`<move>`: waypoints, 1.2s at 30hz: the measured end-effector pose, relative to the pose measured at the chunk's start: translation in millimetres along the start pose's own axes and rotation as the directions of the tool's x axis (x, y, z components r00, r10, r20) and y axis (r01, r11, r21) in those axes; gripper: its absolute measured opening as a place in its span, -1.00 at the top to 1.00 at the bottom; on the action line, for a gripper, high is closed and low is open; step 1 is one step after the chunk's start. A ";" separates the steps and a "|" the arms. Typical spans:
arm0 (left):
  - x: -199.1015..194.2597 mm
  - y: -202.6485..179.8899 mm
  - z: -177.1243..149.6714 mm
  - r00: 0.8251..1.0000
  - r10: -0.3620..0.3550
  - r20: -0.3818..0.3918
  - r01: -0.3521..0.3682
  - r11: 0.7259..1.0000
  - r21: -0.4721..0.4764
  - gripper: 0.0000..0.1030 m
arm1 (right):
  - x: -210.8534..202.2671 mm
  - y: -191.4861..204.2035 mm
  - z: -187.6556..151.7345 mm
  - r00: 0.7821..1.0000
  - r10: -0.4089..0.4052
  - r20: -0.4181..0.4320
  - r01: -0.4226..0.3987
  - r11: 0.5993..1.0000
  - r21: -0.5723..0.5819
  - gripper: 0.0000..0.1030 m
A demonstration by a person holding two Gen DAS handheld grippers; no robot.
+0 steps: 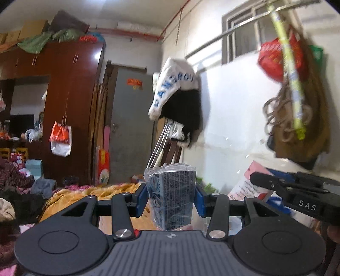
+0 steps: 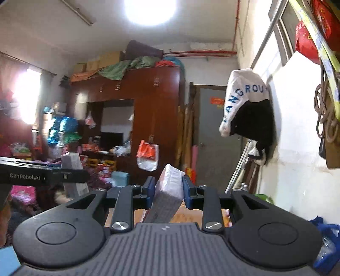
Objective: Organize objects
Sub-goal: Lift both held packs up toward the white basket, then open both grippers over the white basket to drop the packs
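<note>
Between the blue pads of the left gripper (image 1: pixel 171 196): a dark blue pack (image 1: pixel 171 195) in clear crinkled wrap, upright, printed side toward the camera, pinched on both sides, top edge well above the fingertips. Jaws partly closed, pressed on the pack. Off to the right of this gripper, at about the same height: the black right gripper (image 1: pixel 263 180) seen side-on, close by but apart. Straight ahead and below: a yellow blanket (image 1: pixel 106 191) on a bed, clothes heaped to the left. Further ahead: a grey door (image 1: pixel 131 127); to its left a reddish-brown wardrobe (image 1: pixel 70 102) with an orange and white bag (image 1: pixel 60 138) hung on it. Up and to the right, on the white wall: a white garment with blue letters (image 1: pixel 172 87) over a black one.

Between the blue pads of the right gripper (image 2: pixel 167 189): a white wrapped packet (image 2: pixel 170 186), tilted, upper end leaning right, lower grey patterned end running back toward the camera. Jaws nearly closed, clamped on the packet. Off to the left of this gripper: the left gripper (image 2: pixel 70 176) side-on, blurred, with its pack (image 2: pixel 72 176) held upright. Ahead: the same wardrobe (image 2: pixel 148 106), door (image 2: pixel 214 131) and hanging white garment (image 2: pixel 242 99). Overhead: a bright ceiling light (image 2: pixel 150 10).
</note>
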State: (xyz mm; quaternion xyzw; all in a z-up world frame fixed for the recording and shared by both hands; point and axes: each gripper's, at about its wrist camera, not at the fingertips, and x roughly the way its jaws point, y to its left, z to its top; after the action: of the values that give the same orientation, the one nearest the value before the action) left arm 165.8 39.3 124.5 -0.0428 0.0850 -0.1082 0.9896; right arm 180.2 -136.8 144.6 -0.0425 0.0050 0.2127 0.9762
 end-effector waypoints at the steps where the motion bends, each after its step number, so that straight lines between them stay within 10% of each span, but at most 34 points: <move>1: 12.0 1.4 3.7 1.000 0.015 -0.017 -0.015 1.000 0.001 0.05 | 11.8 1.3 2.1 1.000 -0.011 -0.013 0.011 1.000 -0.010 0.41; 16: 81.8 13.9 -13.8 0.992 0.078 -0.097 -0.080 0.997 -0.013 0.04 | 61.8 9.3 -23.7 0.988 -0.054 -0.146 0.041 0.995 -0.093 0.41; 19: 89.0 15.7 -17.5 0.992 0.062 -0.114 -0.064 0.998 -0.011 -0.76 | 60.9 8.0 -26.0 0.989 -0.058 -0.134 0.045 0.994 -0.096 0.32; 23: 87.8 16.3 -24.7 0.991 0.063 -0.120 -0.064 0.998 -0.008 -0.82 | 55.8 -2.8 -23.6 0.991 -0.034 -0.130 0.029 0.999 -0.037 -0.35; 26: 64.1 17.9 -31.3 0.993 0.061 -0.098 -0.063 0.998 -0.016 -0.82 | 33.9 -11.6 -24.8 0.992 -0.021 -0.122 0.020 1.000 -0.009 -0.38; 30: 8.6 13.8 -55.0 0.996 0.064 -0.069 -0.062 0.998 0.027 -0.82 | -27.5 -29.8 -47.2 0.996 0.037 -0.083 -0.026 0.992 0.126 -0.92; 36: -62.3 25.8 -120.7 0.994 0.057 -0.090 -0.066 0.992 -0.104 -0.82 | -92.5 -21.7 -120.7 0.974 0.087 -0.209 -0.040 0.974 0.222 -1.00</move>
State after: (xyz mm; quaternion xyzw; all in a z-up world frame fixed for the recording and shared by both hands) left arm 89.7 70.2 13.2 -0.0885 0.1349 -0.0745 0.9841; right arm 106.2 -205.2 28.7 0.0409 0.1365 0.2363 0.9612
